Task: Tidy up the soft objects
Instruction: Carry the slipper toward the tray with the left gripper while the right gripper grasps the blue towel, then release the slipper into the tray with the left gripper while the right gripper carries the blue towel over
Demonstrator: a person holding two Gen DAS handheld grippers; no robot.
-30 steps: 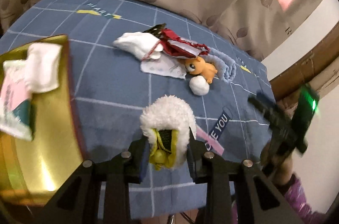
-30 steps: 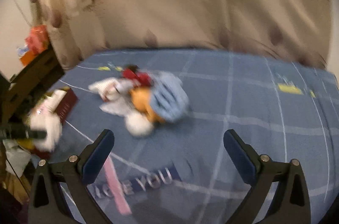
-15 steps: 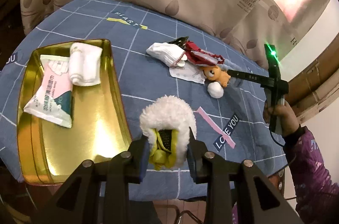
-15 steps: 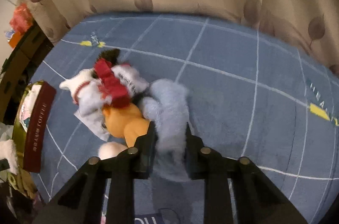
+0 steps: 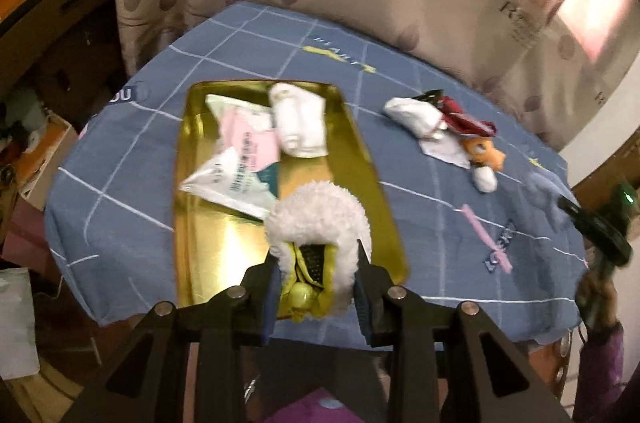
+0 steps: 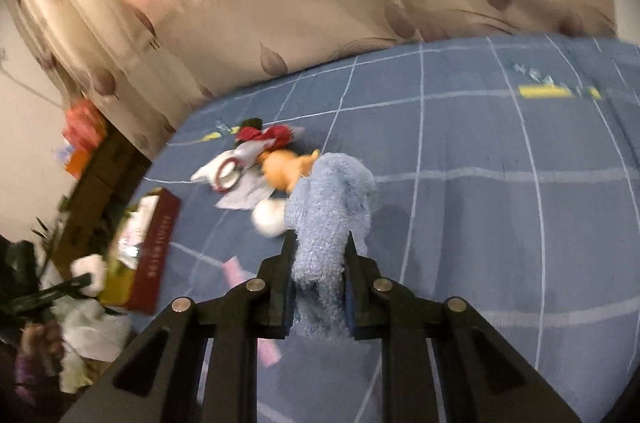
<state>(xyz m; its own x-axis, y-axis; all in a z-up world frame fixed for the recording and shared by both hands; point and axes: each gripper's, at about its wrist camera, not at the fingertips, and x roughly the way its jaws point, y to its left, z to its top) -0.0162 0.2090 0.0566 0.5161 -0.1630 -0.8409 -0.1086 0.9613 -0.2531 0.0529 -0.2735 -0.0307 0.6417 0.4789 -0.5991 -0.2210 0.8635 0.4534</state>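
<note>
Hard to make out in the left view: right gripper [image 5: 592,223], blurred at the right edge, its load a pale smear. Left gripper [image 5: 316,275] clamped on a white fleece slipper [image 5: 318,223], toe pointing away, long axis along the fingers; now over the gold tray's [image 5: 192,223] near end, earlier over bare cloth [image 5: 420,223]. Right gripper [image 6: 318,287] closed on a blue towel [image 6: 328,207], lifted off the toy pile [image 6: 280,167], hanging lengthwise from the jaws.
</note>
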